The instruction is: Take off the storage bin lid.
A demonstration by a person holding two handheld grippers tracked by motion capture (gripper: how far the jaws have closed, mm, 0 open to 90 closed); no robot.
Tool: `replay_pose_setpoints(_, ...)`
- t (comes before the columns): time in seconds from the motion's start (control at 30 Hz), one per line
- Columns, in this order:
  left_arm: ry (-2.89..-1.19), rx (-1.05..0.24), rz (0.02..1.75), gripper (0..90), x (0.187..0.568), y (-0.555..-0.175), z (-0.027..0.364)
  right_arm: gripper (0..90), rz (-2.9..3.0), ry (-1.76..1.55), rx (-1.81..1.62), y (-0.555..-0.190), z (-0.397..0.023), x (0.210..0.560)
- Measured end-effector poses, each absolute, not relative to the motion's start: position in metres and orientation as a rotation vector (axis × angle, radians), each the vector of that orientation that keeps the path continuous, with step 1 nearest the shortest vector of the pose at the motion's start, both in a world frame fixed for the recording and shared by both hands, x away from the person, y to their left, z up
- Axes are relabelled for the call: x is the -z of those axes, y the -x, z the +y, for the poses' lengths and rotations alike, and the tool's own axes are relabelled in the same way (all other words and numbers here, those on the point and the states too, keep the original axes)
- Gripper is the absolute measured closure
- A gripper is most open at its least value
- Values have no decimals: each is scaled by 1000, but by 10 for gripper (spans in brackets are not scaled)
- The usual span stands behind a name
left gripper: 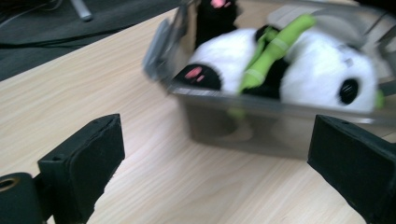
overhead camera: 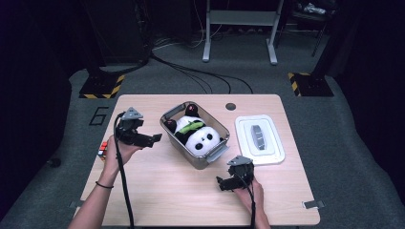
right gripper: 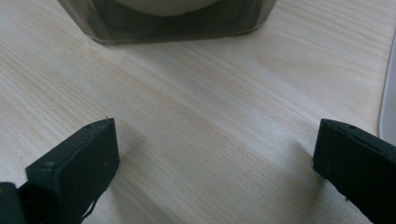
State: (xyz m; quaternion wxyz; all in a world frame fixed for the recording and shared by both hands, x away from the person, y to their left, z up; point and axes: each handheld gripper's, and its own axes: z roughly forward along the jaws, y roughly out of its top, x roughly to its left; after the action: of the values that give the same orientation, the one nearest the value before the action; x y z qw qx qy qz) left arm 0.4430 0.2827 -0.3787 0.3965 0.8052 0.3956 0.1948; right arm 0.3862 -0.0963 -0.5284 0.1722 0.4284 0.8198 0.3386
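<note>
One big wooden table [overhead camera: 157, 191] holds everything. On it, near the middle, sits a see-through box [overhead camera: 195, 162] with a grey handle at each short end. The box lies slanted, with its long way running from the far left to the near right. To its right, just beside it, lies the white lid [overhead camera: 274, 150], flat on the table. Inside the box lies a toy panda [overhead camera: 203, 138], black and white, with a green stick [overhead camera: 190, 126] on its tummy. Its head points to the near right end of the box.

Next come the two claws. The left gripper [overhead camera: 154, 140] is just beside the left long side of the box, pointing at it, with its jaws wide apart and nothing between them. The right gripper [overhead camera: 220, 182] waits near the close end of the box, also wide apart and holding nothing.

The lid is close to the right gripper and well apart from the left one. So the right hand looks best placed to fetch the lid, I think.

Smallest of all, a colourful cube [overhead camera: 102, 150] peeks out by the left hand [overhead camera: 119, 151].
</note>
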Motion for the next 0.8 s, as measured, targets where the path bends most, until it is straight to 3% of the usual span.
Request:
replay_pose_setpoints(0.57,-1919,-610,1289,4,431,-429,372,0,2329,-1208,-961,-387,-97,528)
replay_pose_setpoints(0.8,-1845,-593,1445,3,468,-434,408,0,2329,-1209,-960,-387,-96,528)
